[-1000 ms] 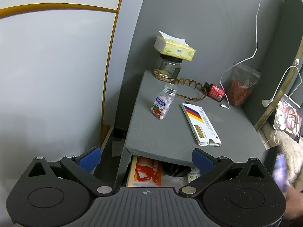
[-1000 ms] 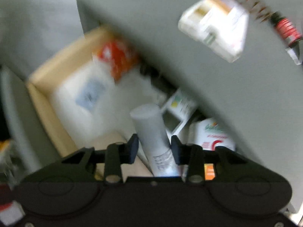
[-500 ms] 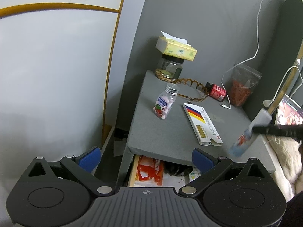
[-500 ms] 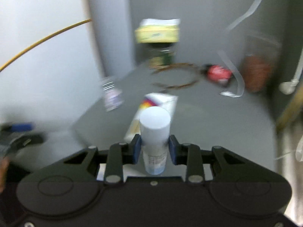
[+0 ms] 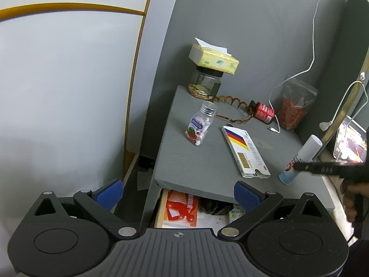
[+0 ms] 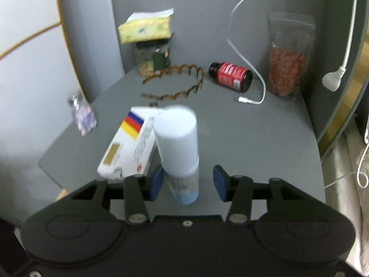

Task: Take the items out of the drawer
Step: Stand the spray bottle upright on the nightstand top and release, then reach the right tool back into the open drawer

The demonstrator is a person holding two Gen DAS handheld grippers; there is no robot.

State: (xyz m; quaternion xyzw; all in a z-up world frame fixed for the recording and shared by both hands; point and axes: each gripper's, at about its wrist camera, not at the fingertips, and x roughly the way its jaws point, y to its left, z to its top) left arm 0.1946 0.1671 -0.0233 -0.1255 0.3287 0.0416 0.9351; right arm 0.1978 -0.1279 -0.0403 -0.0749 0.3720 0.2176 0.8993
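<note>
A white spray can (image 6: 178,147) stands on the grey table top (image 6: 242,143) near its front edge, leaning a little left. My right gripper (image 6: 187,182) is open around its base; the left pad touches or nearly touches it, the right pad is apart. The can also shows in the left wrist view (image 5: 301,159), with the right gripper's dark bar across it. My left gripper (image 5: 176,190) is open and empty, held above the open drawer (image 5: 196,210), where a red packet (image 5: 182,209) and other items lie.
On the table: a white box with a striped flag (image 5: 245,152), a pill bottle (image 5: 199,124), a red bottle on its side (image 6: 230,76), a brown spiral headband (image 6: 175,83), a jar under a tissue pack (image 5: 213,69), a bag of red bits (image 6: 288,60), a white cable (image 6: 251,69).
My right gripper carried the can up out of the drawer, set it on the table top and opened its jaws. The left gripper has stayed still.
</note>
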